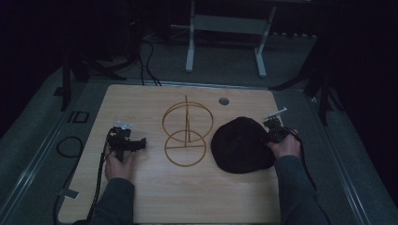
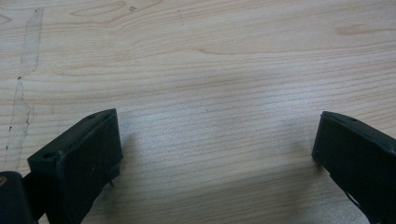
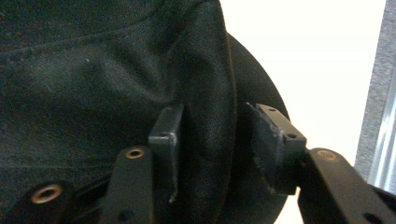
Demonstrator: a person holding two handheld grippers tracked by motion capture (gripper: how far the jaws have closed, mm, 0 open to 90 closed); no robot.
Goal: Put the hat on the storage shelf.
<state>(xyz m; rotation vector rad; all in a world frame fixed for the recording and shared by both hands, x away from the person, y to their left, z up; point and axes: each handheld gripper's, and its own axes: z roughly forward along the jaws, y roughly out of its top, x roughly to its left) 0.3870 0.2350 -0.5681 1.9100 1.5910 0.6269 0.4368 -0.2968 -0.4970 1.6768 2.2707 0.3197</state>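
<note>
Wooden table [image 1: 155, 197]: left tongs [image 2: 217, 154] gape wide, right tongs [image 3: 212, 144] straddle black hat [image 1: 239, 145].

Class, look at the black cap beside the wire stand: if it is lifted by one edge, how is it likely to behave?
The black cap looks like soft cloth, creased in the right gripper view, so it would probably sag rather than hold shape. It seems light for its size. The right tongs straddle a fold of it; the woven surface should grip, not slip.
</note>
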